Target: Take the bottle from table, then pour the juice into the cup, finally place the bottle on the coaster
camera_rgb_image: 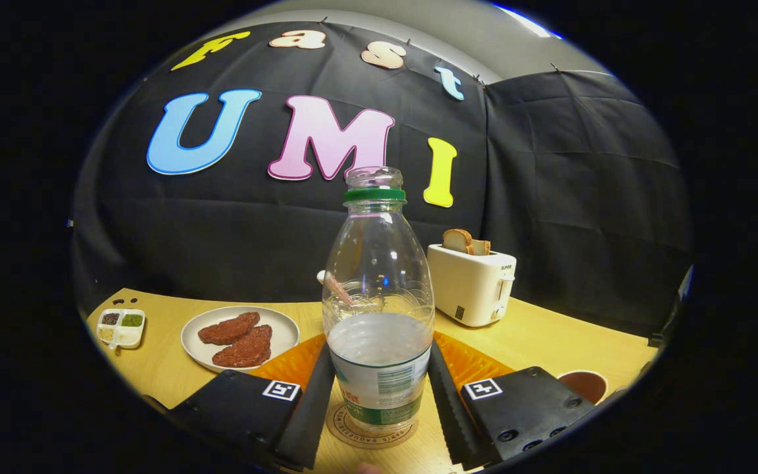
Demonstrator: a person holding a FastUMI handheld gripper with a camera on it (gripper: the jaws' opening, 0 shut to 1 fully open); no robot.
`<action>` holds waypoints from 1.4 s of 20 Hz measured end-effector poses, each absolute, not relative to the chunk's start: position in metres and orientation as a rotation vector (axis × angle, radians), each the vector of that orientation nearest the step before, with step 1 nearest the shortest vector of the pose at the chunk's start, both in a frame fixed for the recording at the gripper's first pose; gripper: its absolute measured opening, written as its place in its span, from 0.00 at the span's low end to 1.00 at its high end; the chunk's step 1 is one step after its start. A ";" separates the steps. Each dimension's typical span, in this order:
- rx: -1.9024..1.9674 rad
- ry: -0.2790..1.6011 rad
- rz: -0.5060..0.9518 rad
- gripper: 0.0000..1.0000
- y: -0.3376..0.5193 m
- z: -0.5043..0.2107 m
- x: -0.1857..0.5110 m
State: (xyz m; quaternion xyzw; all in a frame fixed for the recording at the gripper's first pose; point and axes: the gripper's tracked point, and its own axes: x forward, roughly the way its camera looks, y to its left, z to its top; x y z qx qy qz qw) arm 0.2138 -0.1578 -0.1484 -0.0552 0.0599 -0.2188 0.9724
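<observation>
A clear plastic bottle [379,309] with a green neck ring and no cap stands upright on a round cork coaster [353,431]. Clear liquid fills its lower part. My gripper [380,388] has the bottle between its fingers; both fingers [316,395] lie against the bottle's labelled lower body. A brown cup [583,384] with a dark inside stands on the table to the right, just past the right finger. An orange mat [468,362] lies under the fingers beyond the coaster.
A white toaster [474,284] holding bread slices stands behind the bottle on the right. A plate [198,342] with two brown patties and a small white condiment tray [122,327] sit to the left on the wooden table [550,342]. Something white with a pink straw shows behind the bottle.
</observation>
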 end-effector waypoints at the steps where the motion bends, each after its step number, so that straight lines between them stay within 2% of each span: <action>1: -0.109 0.122 -0.443 0.75 -0.158 -0.152 0.215; 18: -0.055 0.145 -0.462 0.79 -0.157 -0.171 0.213; 19: -0.049 0.151 -0.460 0.81 -0.157 -0.173 0.212; 20: -0.041 0.156 -0.453 0.86 -0.155 -0.174 0.212; 21: -0.036 0.161 -0.451 0.99 -0.155 -0.177 0.211; 28: -0.029 0.186 -0.472 0.99 -0.160 -0.179 0.198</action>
